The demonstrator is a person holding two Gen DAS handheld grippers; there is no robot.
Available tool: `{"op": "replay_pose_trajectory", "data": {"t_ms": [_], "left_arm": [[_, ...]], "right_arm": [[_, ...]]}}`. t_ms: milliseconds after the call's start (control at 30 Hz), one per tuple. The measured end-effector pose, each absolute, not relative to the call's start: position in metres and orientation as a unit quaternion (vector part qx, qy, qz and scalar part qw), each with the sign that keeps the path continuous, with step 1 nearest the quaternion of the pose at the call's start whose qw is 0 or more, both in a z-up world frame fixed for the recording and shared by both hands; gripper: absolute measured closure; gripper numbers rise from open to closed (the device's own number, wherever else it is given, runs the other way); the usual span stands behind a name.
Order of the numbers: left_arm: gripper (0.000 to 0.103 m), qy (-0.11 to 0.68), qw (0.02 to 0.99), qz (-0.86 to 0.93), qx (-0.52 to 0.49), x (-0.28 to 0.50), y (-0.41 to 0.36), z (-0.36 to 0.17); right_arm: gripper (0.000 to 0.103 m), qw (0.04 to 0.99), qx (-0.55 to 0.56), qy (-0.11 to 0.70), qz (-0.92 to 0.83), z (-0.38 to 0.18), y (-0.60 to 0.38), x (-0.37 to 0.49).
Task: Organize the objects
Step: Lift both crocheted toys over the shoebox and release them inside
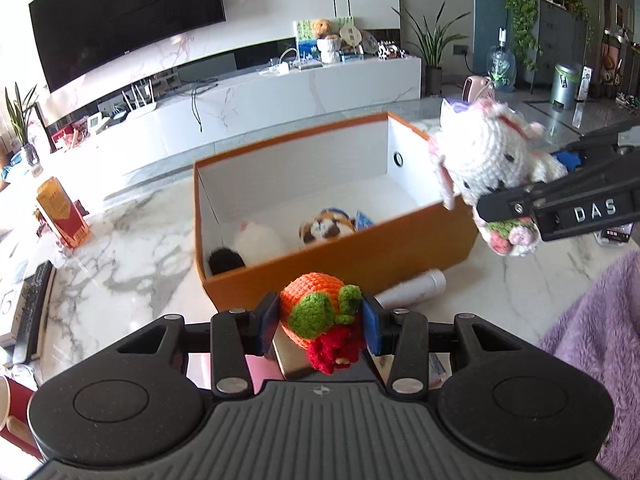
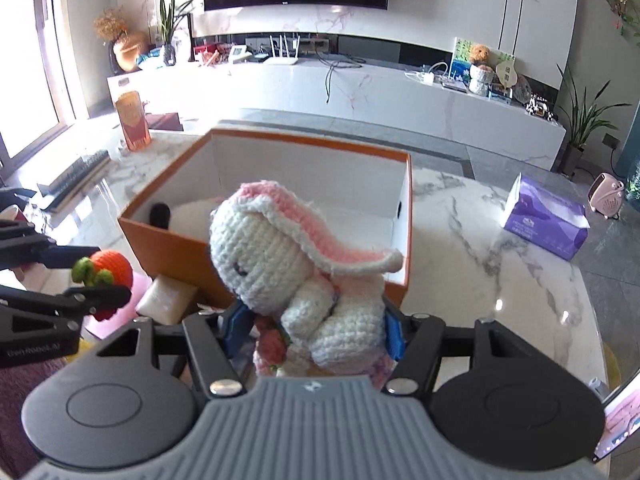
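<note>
My left gripper [image 1: 320, 322] is shut on a crocheted orange fruit [image 1: 310, 300] with green leaves and a red tuft, held just in front of the orange box's near wall [image 1: 344, 256]. My right gripper [image 2: 314, 326] is shut on a white crocheted rabbit [image 2: 280, 256] with pink ears, lifted above the table near the box's front right corner. From the left wrist view the rabbit [image 1: 488, 152] hangs over the box's right end. Inside the box lie a white plush [image 1: 260, 240], a black one [image 1: 225, 260] and an orange-and-white toy [image 1: 326, 228].
A white bottle [image 1: 414, 288] lies against the box's front. A beige block [image 2: 166, 300] sits by the box's near left corner. A purple tissue pack [image 2: 544, 222] is on the marble table at right, a red carton [image 1: 62, 212] at left, a purple fluffy cloth [image 1: 596, 344] beside me.
</note>
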State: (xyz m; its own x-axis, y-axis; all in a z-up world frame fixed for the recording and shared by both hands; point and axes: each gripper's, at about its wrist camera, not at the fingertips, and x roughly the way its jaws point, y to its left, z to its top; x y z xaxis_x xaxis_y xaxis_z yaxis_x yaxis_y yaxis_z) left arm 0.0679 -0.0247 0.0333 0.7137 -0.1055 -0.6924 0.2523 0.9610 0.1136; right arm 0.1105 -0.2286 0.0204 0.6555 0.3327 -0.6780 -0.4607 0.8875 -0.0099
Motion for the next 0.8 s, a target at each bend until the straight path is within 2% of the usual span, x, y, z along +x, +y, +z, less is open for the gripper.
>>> {"op": "replay_pose_trajectory", "data": {"t_ms": [200, 367, 567, 800], "left_arm": [[0.053, 0.335, 0.932, -0.094, 0.104, 0.089, -0.018, 0.058], [0.053, 0.325, 0.936, -0.092, 0.1, 0.113, -0.011, 0.067], [0.053, 0.333, 0.934, -0.088, 0.095, 0.14, 0.001, 0.063], [0.053, 0.353, 0.926, -0.105, 0.076, 0.157, 0.007, 0.049]], "right_arm": [[0.037, 0.915, -0.078, 0.321, 0.231, 0.053, -0.203, 0.137], [0.037, 0.911, -0.058, 0.334, 0.235, 0.062, -0.187, 0.175], [0.037, 0.889, -0.049, 0.412, 0.195, 0.036, -0.176, 0.235], [0.037, 0.834, -0.06, 0.531, 0.138, -0.022, -0.165, 0.285]]}}
